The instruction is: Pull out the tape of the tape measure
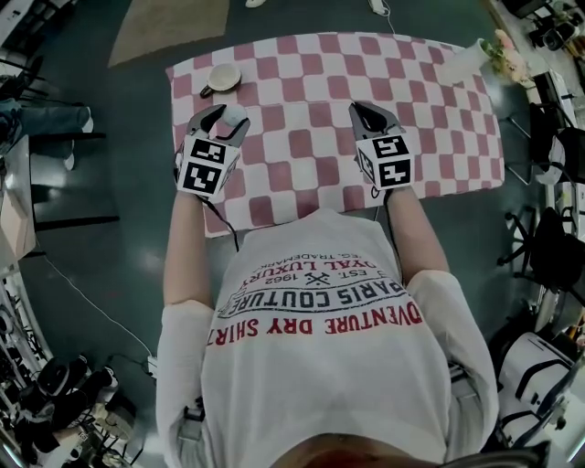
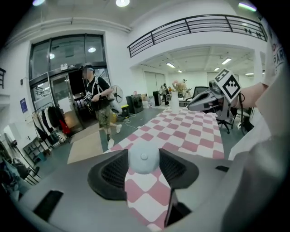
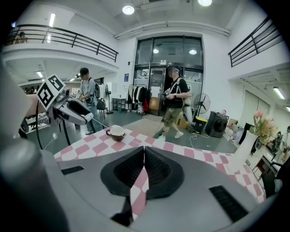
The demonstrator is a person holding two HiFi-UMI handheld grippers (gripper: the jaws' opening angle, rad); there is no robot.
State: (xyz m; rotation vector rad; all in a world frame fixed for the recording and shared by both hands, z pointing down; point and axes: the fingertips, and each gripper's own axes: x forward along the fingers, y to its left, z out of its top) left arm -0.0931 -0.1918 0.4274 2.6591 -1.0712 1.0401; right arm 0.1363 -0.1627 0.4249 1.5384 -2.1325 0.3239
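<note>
The tape measure (image 1: 230, 115) is a small round pale case with a centre button, and it sits between the jaws of my left gripper (image 1: 225, 119) above the left part of the checked table (image 1: 430, 137). In the left gripper view the tape measure (image 2: 144, 157) fills the gap of the left gripper (image 2: 144, 159), with both pads against its sides. No pulled-out tape shows. My right gripper (image 1: 366, 115) hovers over the table's middle, apart from the case; its jaws are shut with nothing in them. In the right gripper view the right gripper (image 3: 144, 152) has its pads together.
A cup on a saucer (image 1: 220, 79) stands at the table's far left, and a white vase with flowers (image 1: 477, 57) stands at its far right corner. A rug (image 1: 169, 27) lies on the floor beyond. A person (image 3: 174, 102) walks by the glass doors.
</note>
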